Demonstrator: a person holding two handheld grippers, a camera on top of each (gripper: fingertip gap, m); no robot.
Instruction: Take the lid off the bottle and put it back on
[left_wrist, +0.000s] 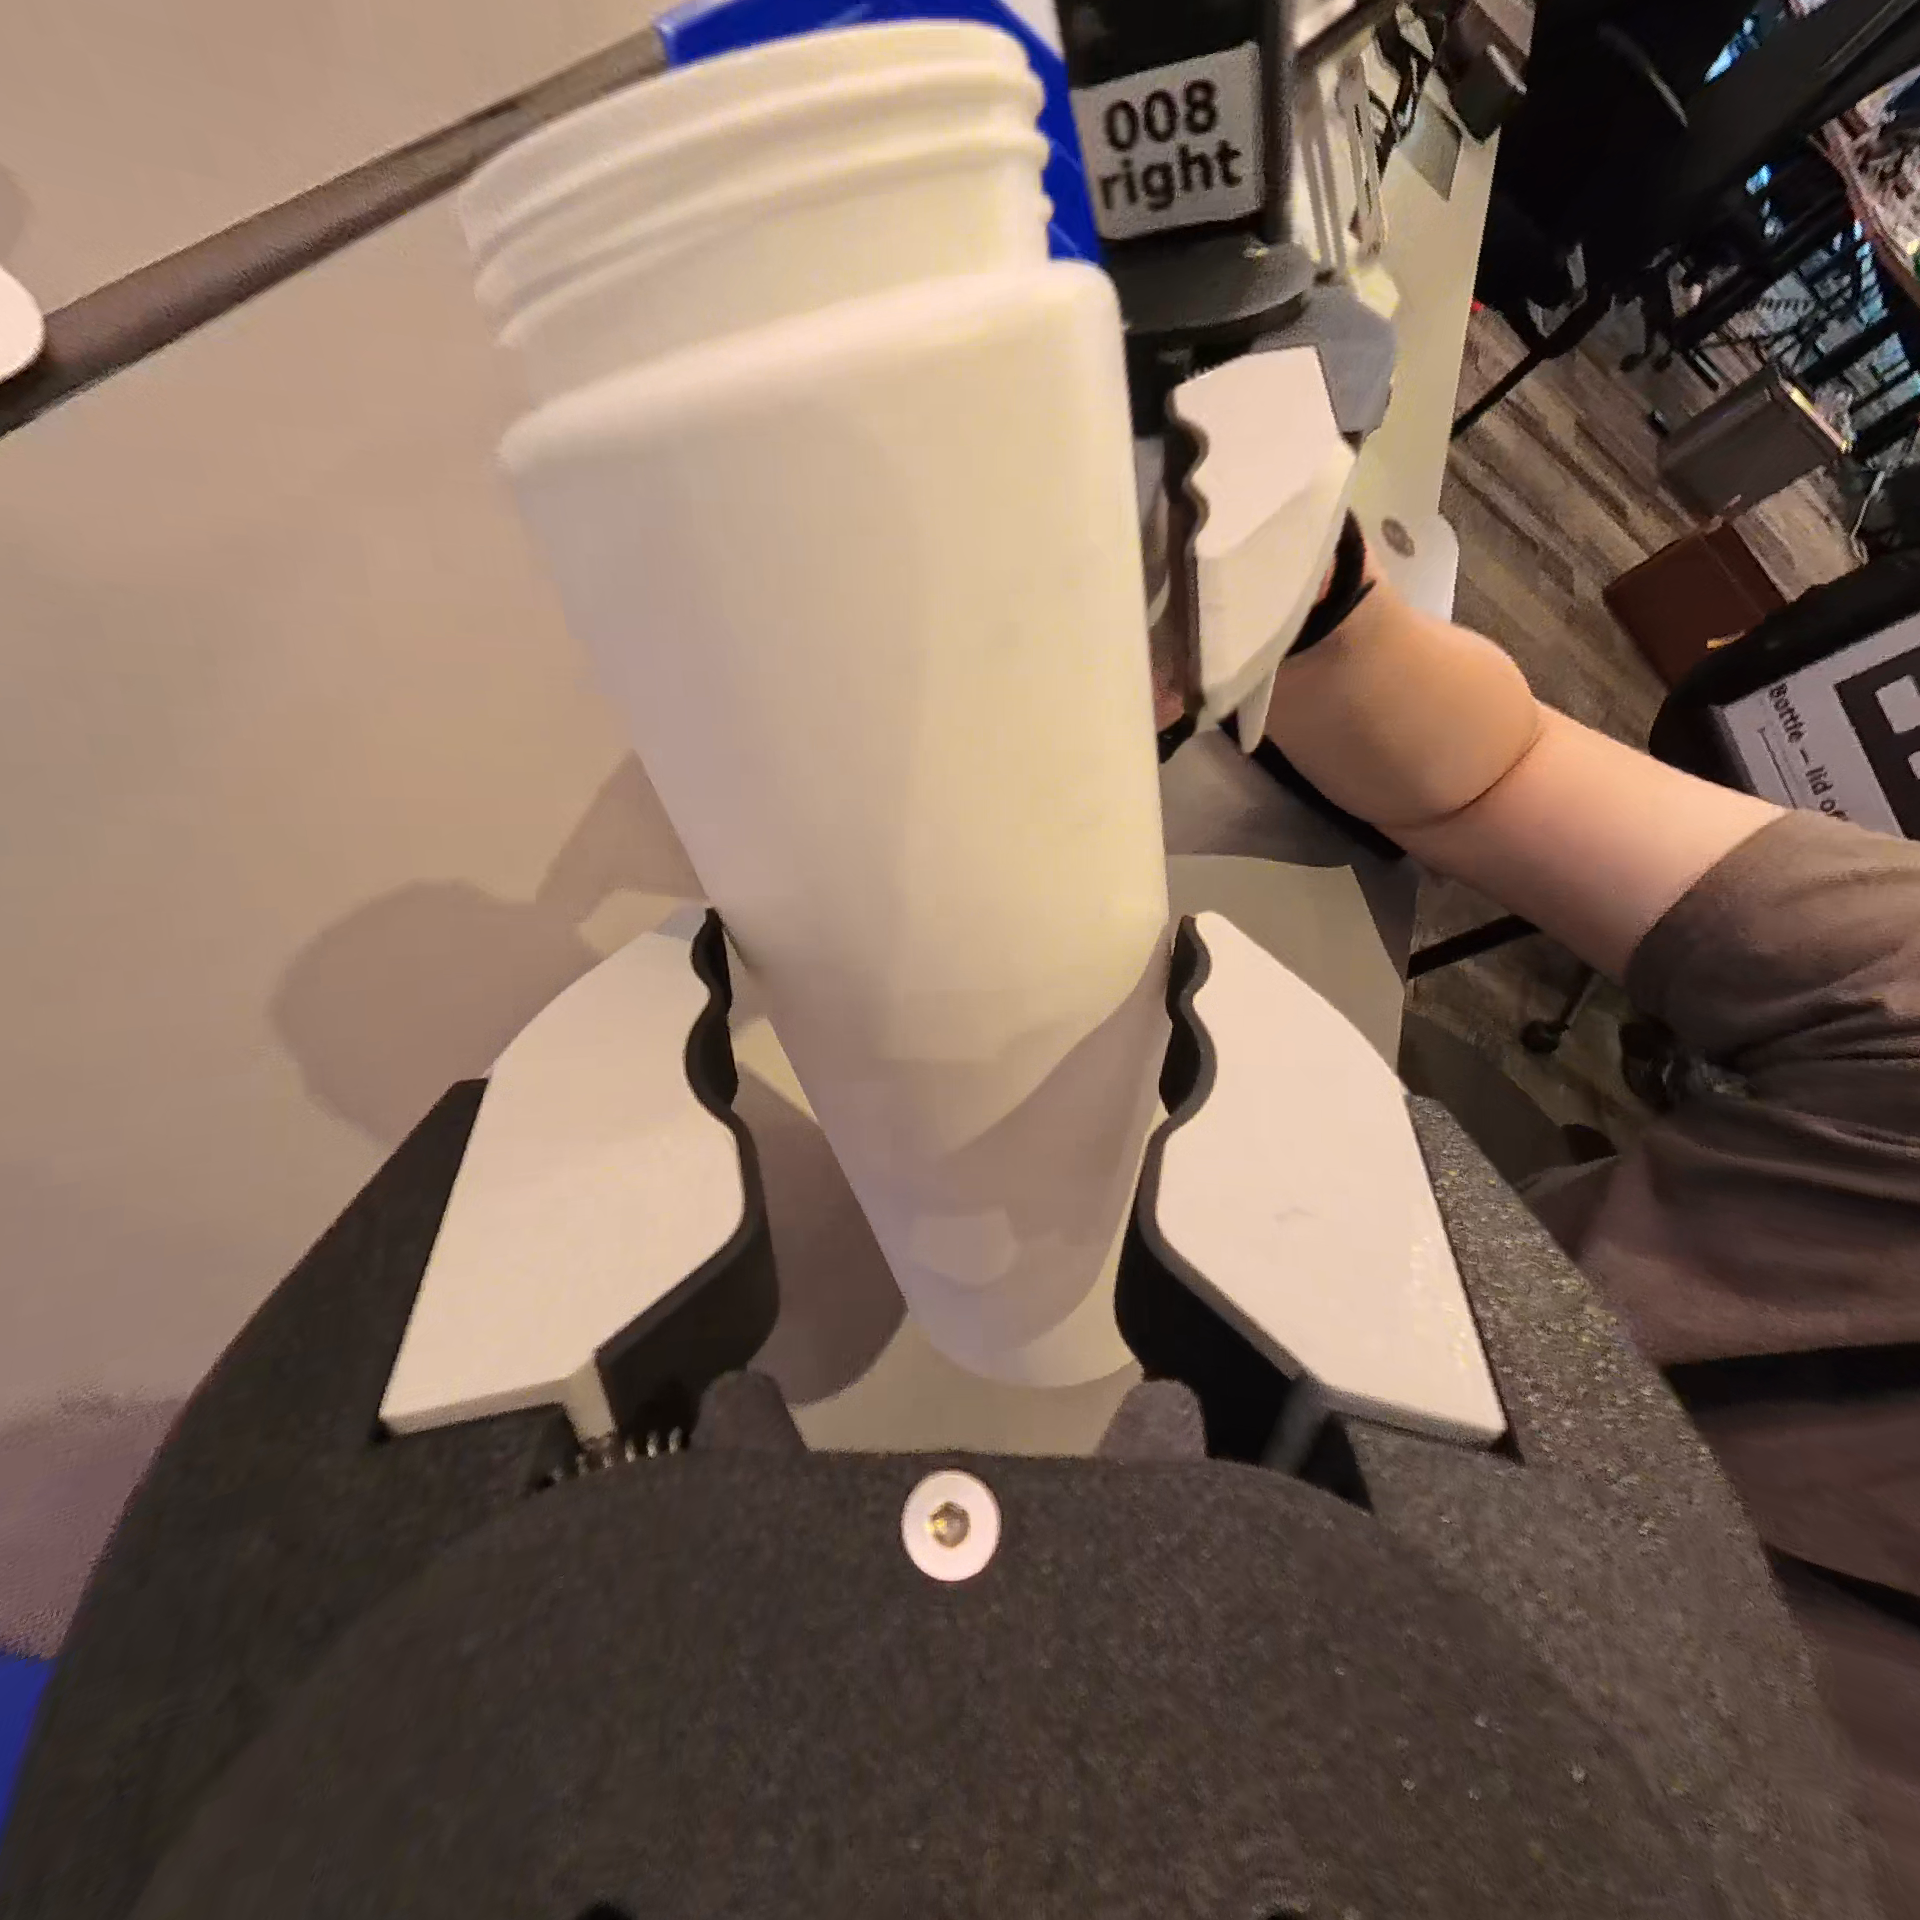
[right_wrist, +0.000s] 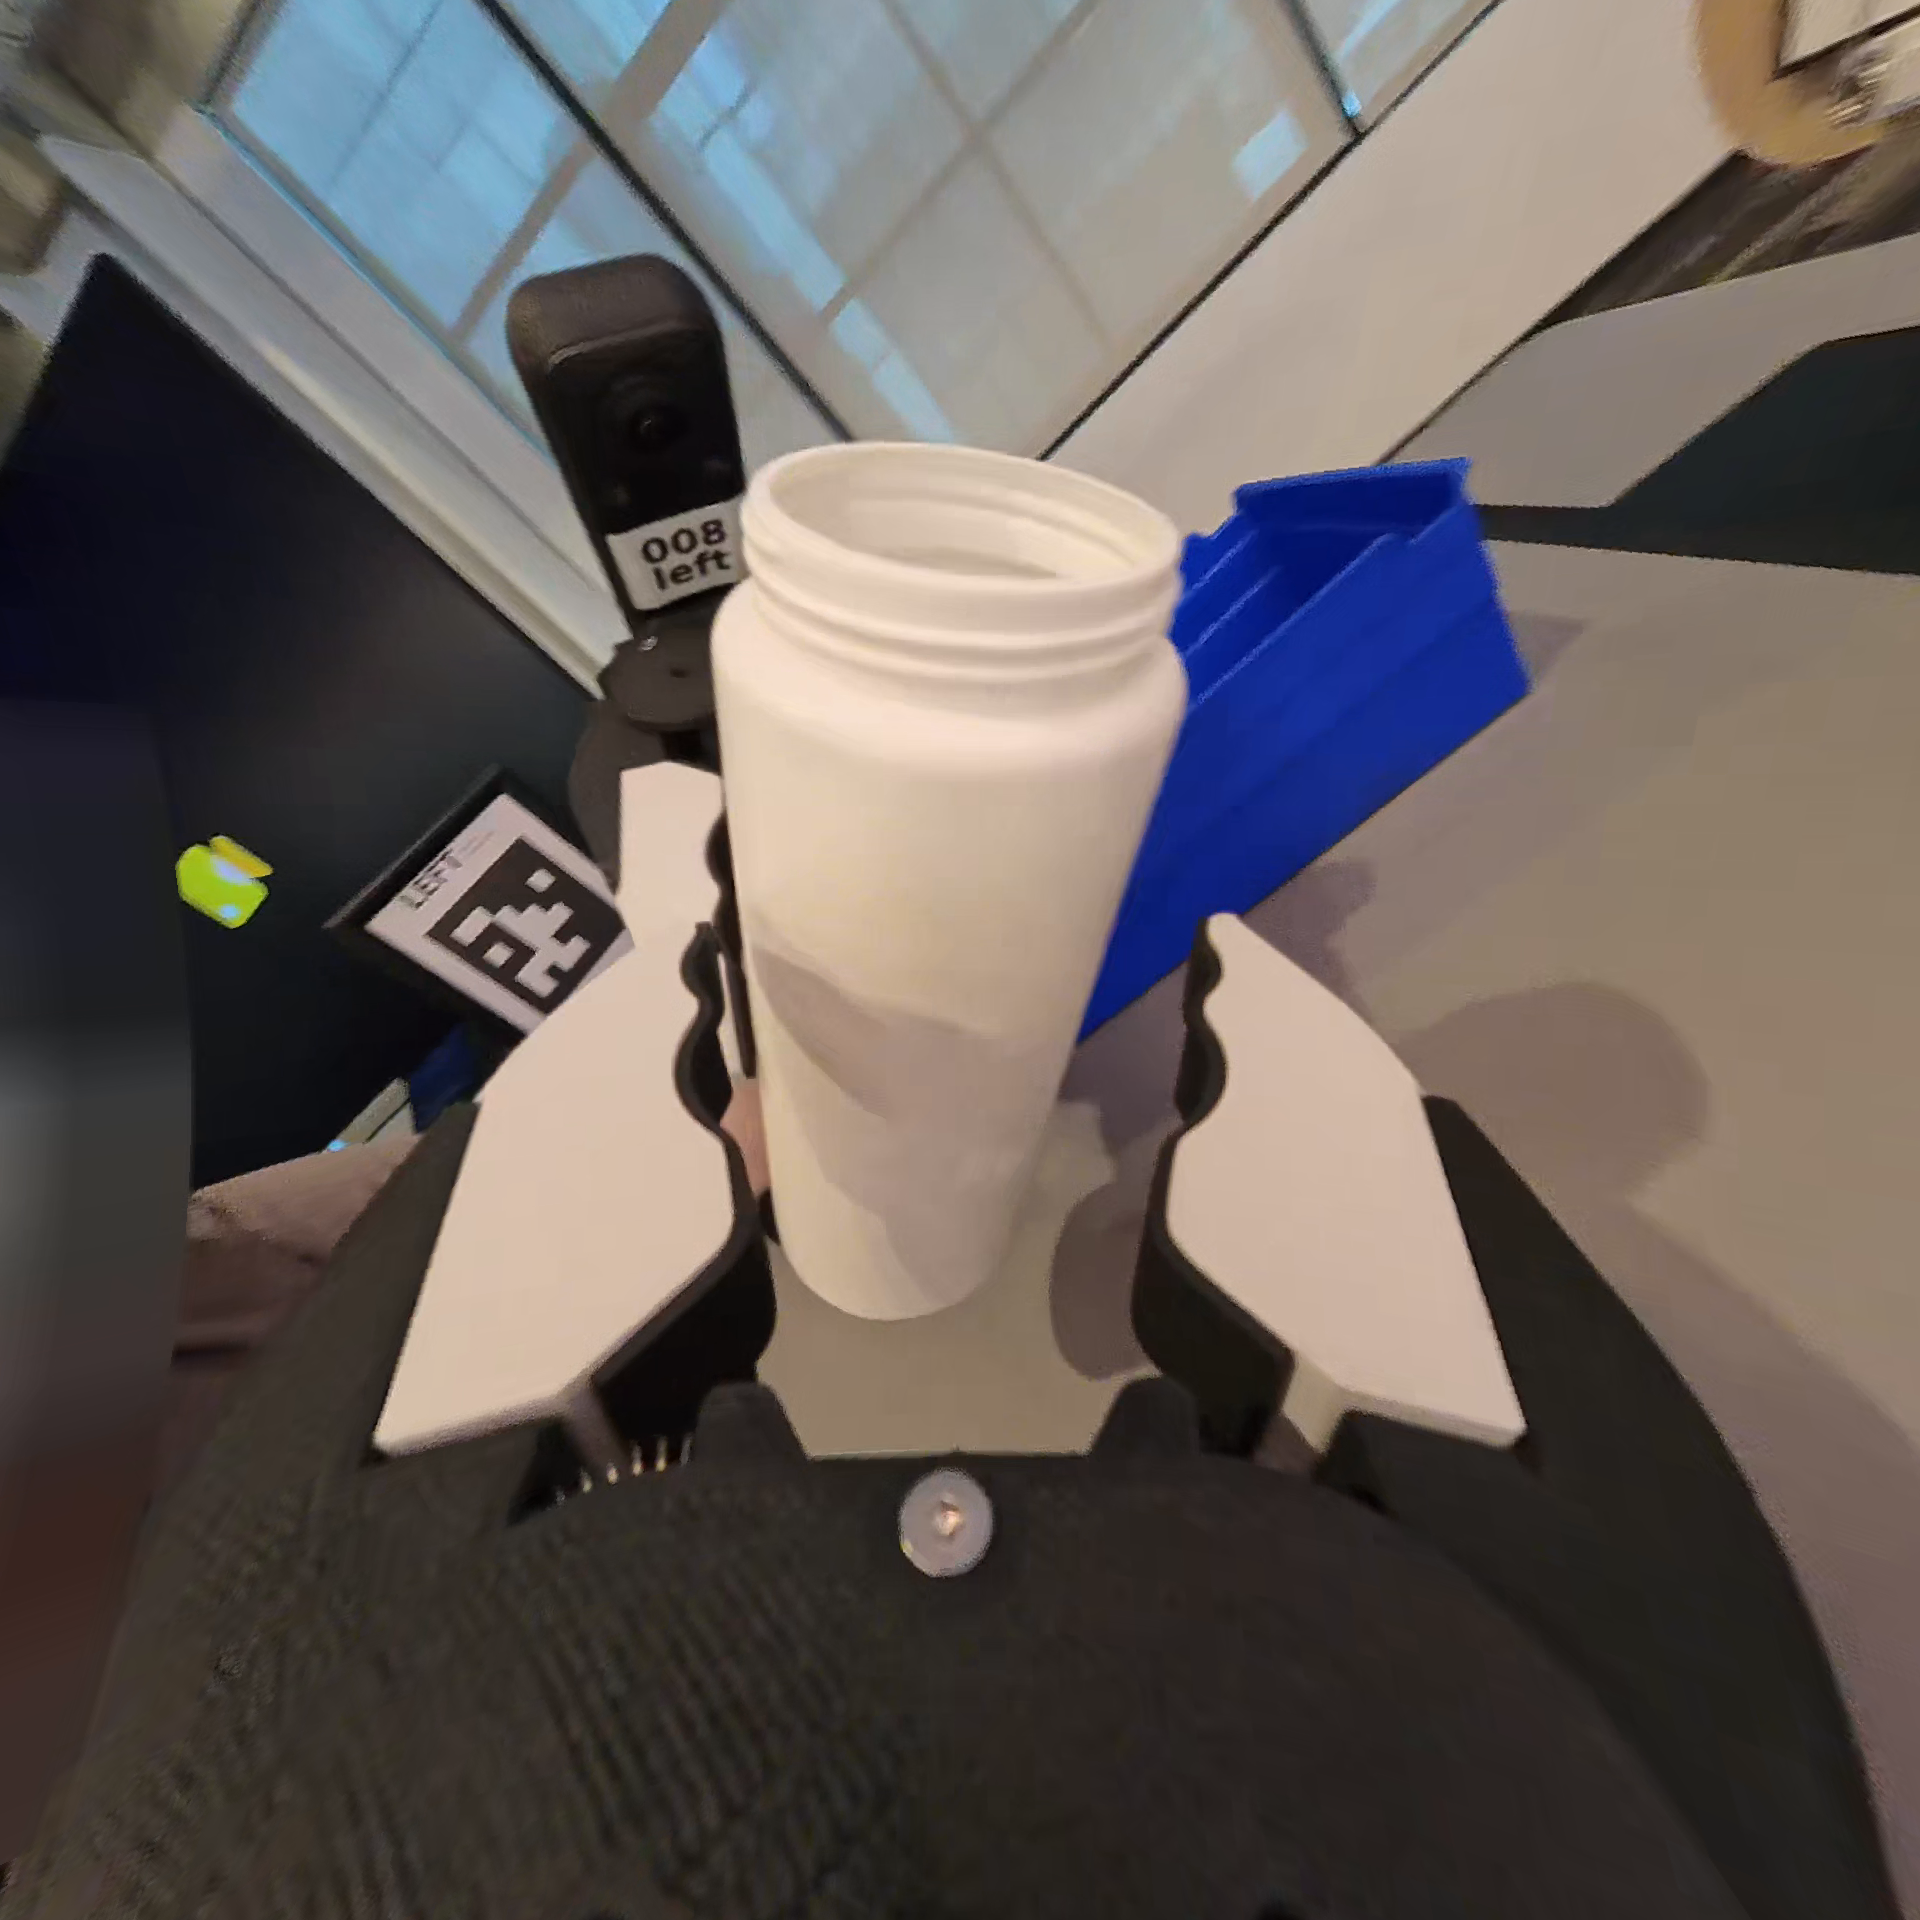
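The white bottle (left_wrist: 831, 623) has no lid, and its threaded neck is bare. It leans between the fingers of my left gripper (left_wrist: 951, 935), which is shut on its lower body. In the right wrist view the bottle (right_wrist: 935, 831) stands between the fingers of my right gripper (right_wrist: 945, 956), which is open: the left pad touches it and the right pad is apart from it. The right gripper also shows in the left wrist view (left_wrist: 1195, 540), beside the bottle. The left gripper shows behind the bottle in the right wrist view (right_wrist: 675, 831). No lid is in view.
A blue bin (right_wrist: 1330, 675) lies on the grey table (right_wrist: 1662, 935) right behind the bottle. A card with a black-and-white marker (right_wrist: 509, 914) stands at the left. A person's forearm (left_wrist: 1455, 727) reaches in from the right. The table edge runs on that side.
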